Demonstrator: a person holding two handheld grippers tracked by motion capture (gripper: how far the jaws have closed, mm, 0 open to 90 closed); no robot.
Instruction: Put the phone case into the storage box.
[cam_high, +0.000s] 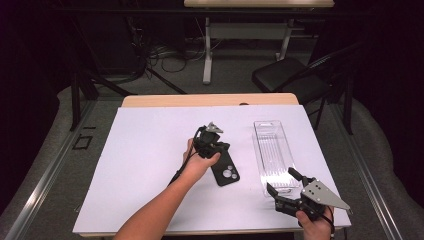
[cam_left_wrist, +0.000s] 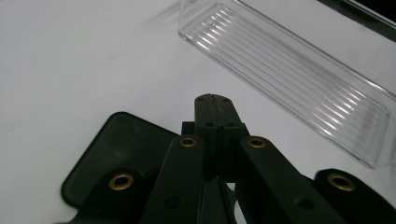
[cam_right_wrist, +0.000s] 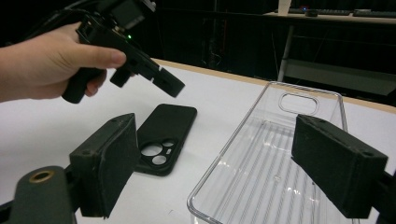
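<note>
left gripper (cam_high: 218, 148): jaws pressed together, empty, above phone case (cam_high: 226, 170) | case flat on table (cam_high: 145, 150), left of clear tray (cam_high: 272, 155) | right gripper (cam_high: 285, 185): spread around tray's near end | risk: closed jaws can't pinch flat case, likely just shove it; tray may slide if nudged

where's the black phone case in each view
High view: black phone case lies centre, just right of the left hand.
Left gripper view: lower left, partly behind the jaws.
Right gripper view: centre left, camera cutouts toward the camera.
Shared landmark: clear plastic tray, beside it in all three.
</note>
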